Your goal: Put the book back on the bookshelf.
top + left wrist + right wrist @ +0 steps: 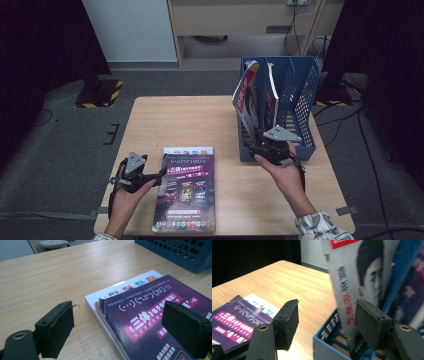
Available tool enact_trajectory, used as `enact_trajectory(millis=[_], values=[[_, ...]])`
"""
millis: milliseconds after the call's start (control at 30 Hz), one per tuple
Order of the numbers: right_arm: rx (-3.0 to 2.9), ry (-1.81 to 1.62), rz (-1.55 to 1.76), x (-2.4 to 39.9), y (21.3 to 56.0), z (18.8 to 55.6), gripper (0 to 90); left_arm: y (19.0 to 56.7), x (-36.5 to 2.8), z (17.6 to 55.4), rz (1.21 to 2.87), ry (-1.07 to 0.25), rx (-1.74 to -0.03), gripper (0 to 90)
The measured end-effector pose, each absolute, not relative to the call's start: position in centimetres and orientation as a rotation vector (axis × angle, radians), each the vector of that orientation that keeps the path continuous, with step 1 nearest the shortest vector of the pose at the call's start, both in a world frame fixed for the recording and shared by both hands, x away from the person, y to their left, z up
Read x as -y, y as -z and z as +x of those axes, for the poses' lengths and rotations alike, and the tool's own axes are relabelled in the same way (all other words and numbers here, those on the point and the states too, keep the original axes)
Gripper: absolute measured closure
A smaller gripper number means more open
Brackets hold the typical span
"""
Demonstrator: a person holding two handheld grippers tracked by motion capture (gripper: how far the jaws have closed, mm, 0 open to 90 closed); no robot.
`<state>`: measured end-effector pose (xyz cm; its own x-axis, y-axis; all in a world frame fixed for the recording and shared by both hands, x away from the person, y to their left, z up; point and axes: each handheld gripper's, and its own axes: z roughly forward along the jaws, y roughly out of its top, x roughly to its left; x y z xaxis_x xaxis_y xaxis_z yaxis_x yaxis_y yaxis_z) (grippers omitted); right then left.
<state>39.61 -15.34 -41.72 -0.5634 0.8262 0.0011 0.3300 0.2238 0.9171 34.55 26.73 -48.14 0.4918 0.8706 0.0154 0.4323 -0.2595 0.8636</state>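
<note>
Looking from the high view, the left gripper (161,173) sits at 9 o'clock of the book (186,189), released. Its own view shows jaws astride the book's corner, not pinching. The right gripper (325,322) view shows released jaws by the rack (329,345). Next, I judge: squeeze the book, lift.

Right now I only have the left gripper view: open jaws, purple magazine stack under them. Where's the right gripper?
Observer: The right gripper is at the near end of the blue rack, jaws open, facing an upright magazine.
Operator: How many are in the rack?
Observer: The high view shows two standing: that one and a second magazine beside it, both leaning left.
Operator: Where does my stack sit on the table?
Observer: The stack lies left of the rack, its near end close to the table edge by the person.
</note>
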Motion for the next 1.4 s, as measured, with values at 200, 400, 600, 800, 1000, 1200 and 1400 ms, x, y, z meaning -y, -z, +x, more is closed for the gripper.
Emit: enact_trajectory(millis=[200,400,600,800,1000,1200,1400], values=[[-2.080,-1.304,1.023,13.1,42.7,39.4,36.9,48.4,-26.5,34.6,1.903,-0.629,-1.077,16.6],[-2.149,-1.306,0.973,10.8,43.7,39.1,36.3,48.8,-26.1,34.6,1.924,-0.610,-1.087,19.0],[-2.224,-1.302,0.973,8.6,45.4,38.8,34.2,49.2,-26.0,34.6,1.959,-0.596,-1.105,23.3],[-2.257,-1.301,0.959,7.5,46.5,38.9,30.4,49.8,-25.8,34.8,2.002,-0.557,-1.111,27.9],[-2.282,-1.286,0.966,6.9,47.3,39.0,28.8,50.1,-25.7,34.9,2.016,-0.548,-1.119,29.2],[-2.321,-1.273,0.969,6.4,48.0,39.0,28.0,50.2,-25.6,34.9,2.023,-0.538,-1.120,31.5],[-2.368,-1.271,0.986,5.7,48.7,39.2,27.9,50.4,-25.5,34.9,2.042,-0.532,-1.117,35.4]])
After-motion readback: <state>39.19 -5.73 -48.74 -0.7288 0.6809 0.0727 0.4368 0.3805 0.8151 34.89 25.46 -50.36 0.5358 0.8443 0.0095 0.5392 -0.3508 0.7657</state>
